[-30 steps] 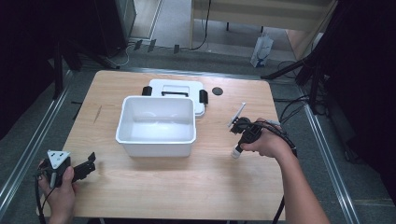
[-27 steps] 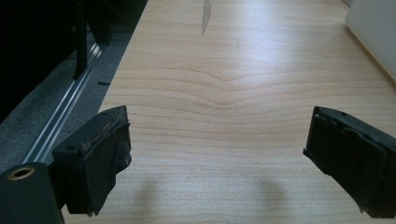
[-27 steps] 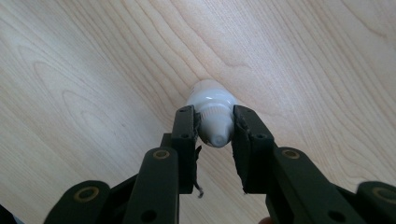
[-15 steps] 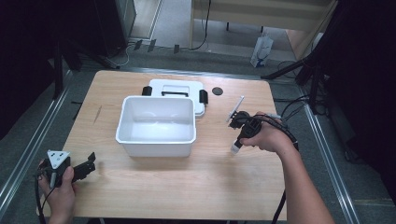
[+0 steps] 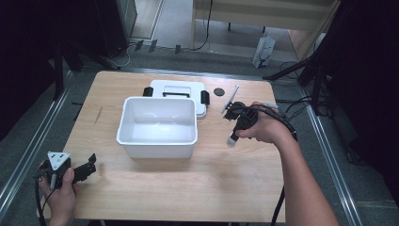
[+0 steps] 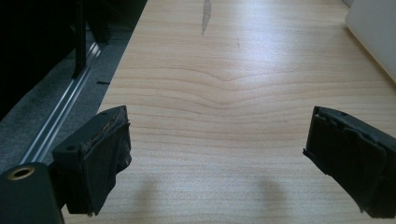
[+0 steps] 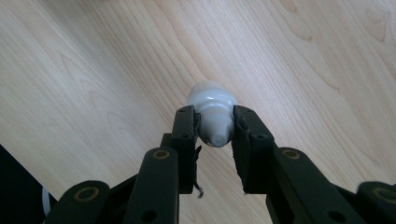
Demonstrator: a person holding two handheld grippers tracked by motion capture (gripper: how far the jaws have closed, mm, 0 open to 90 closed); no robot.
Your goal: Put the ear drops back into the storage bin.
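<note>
Left gripper [image 5: 87, 167] at near-left table [image 5: 211, 188] corner, jaws wide, nothing between. Right gripper [image 7: 214, 135] clamped on small white bottle [image 7: 212, 109], label unreadable, lower body hidden. Farther: white bin [image 5: 157, 125], lid [image 5: 176, 89] partly covered behind.

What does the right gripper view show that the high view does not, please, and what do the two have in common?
The right gripper view alone makes plain the ribbed cap and narrow tip of the small white bottle, pinched at its cap end between the two black jaws. The high view alone takes in the white bin, its lid lying behind it, the small black disc, and the left gripper near the table's front left corner. Both share the right gripper holding the bottle above bare wood.
</note>
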